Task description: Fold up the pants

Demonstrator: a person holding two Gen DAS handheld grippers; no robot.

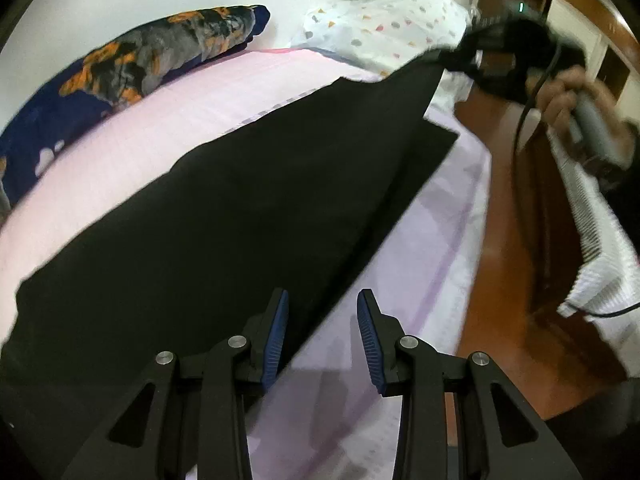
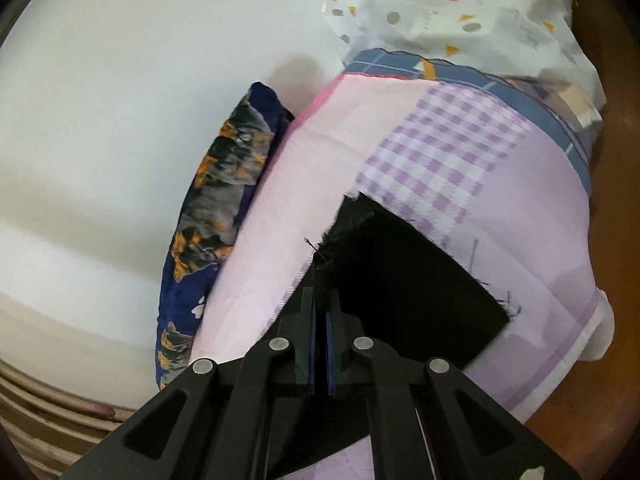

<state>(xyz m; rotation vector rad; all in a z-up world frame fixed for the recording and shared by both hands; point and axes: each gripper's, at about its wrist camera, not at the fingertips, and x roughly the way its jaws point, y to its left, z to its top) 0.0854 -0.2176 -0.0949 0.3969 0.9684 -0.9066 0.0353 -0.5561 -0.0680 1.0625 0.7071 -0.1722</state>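
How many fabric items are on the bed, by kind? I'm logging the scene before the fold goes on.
Black pants: 1, one end pinched in the right tool
Dark blue floral pillow: 1
White quilt with coloured shapes: 1
Pink and lilac bedsheet: 1
Total: 4
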